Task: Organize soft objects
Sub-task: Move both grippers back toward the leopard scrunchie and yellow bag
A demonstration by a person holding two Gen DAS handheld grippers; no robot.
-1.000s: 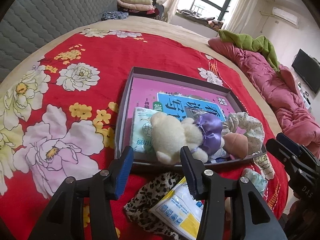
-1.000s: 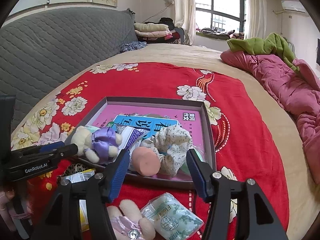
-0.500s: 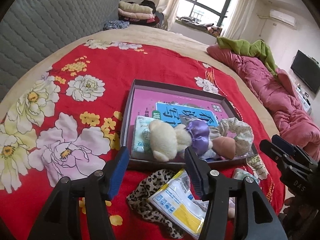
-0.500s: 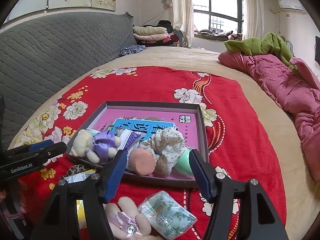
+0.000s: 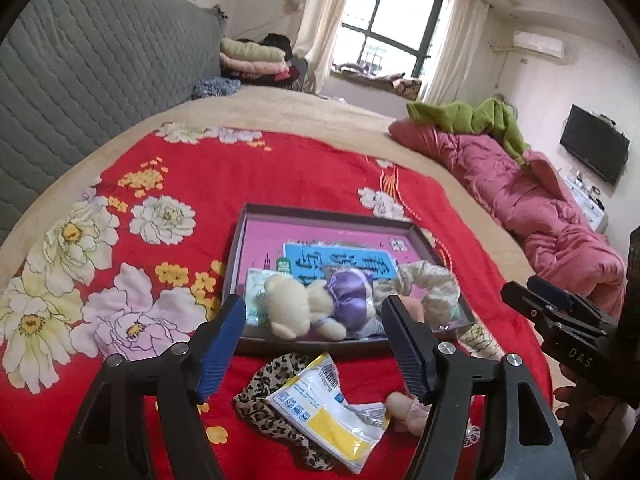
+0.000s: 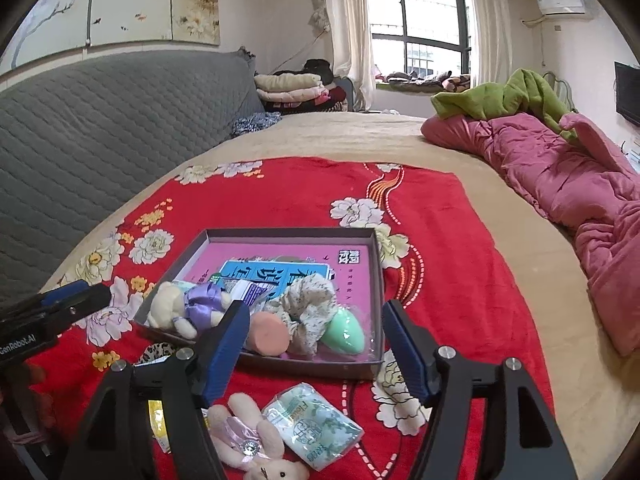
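Observation:
A shallow grey box (image 5: 238, 248) (image 6: 378, 268) lies on the red floral blanket. In it are a cream bear in a purple dress (image 5: 304, 310) (image 6: 188, 308), a floral scrunchie (image 6: 310, 306), a peach sponge (image 6: 268, 334) and a green egg-shaped sponge (image 6: 344, 334). In front of the box lie a leopard-print cloth (image 5: 276, 404), a white and yellow packet (image 5: 332, 408), a pink plush rabbit (image 6: 248, 436) and a green tissue pack (image 6: 314, 424). My left gripper (image 5: 312, 322) hangs above the packet, its jaws opening with nothing between them. My right gripper (image 6: 314, 328) is opening too, empty, above the rabbit and tissue pack.
A grey quilted headboard (image 5: 80, 80) runs along the left. A pink quilt (image 6: 560, 176) with a green cloth (image 6: 508, 98) lies at the right. Folded bedding (image 6: 288, 88) is stacked near the window. A hand (image 5: 576, 396) holds the other gripper at the right edge.
Both grippers have risen and drawn back from the box, and their jaws have spread wider. The bear stays in the box. More of the items in front of the box now shows.

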